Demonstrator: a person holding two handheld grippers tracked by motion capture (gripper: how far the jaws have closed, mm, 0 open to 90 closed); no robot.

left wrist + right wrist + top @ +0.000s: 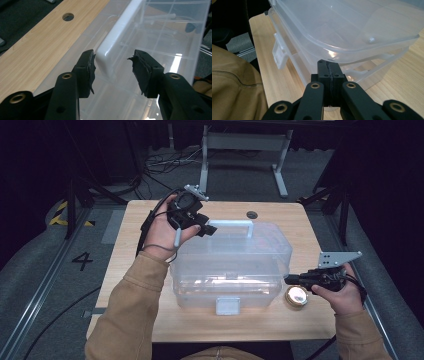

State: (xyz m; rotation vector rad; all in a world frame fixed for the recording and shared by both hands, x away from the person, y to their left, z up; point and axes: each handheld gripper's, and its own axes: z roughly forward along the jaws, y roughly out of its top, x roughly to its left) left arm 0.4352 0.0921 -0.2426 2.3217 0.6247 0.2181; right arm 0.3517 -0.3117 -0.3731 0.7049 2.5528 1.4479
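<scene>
Clear plastic toolbox [231, 270] on wooden table [137, 217], roughly centred, lid down, white front latch [227, 305] toward the near edge. White carry handle [230, 226] along the top of the lid, lying toward the far side.

Left gripper [209, 229] at the left end of the handle, held from above and behind by left hand [162, 232]. In the left gripper view: left gripper [113, 66] with jaws standing wide, the rounded corner of the white handle [117, 37] between them. Left pad just beside the handle corner, contact not certain; right pad clearly apart from it. No squeeze on the handle. Round hole [68, 16] in the table top beyond the box, to the left in that view.

Right gripper [290, 280] at the right end of the box, low, near table level, held by right hand [342, 295]. In the right gripper view: right gripper [329, 65] with jaws pressed flat together, nothing between them, tips touching or just under the lid rim at the seam between lid and base of the toolbox [352, 27]. Latch [279, 53] visible to the left along the same wall.

Small round brass-coloured object [296, 296] on the table just beside the box's right front corner, just below the right gripper. Tan sleeves [135, 315] on both forearms.
</scene>
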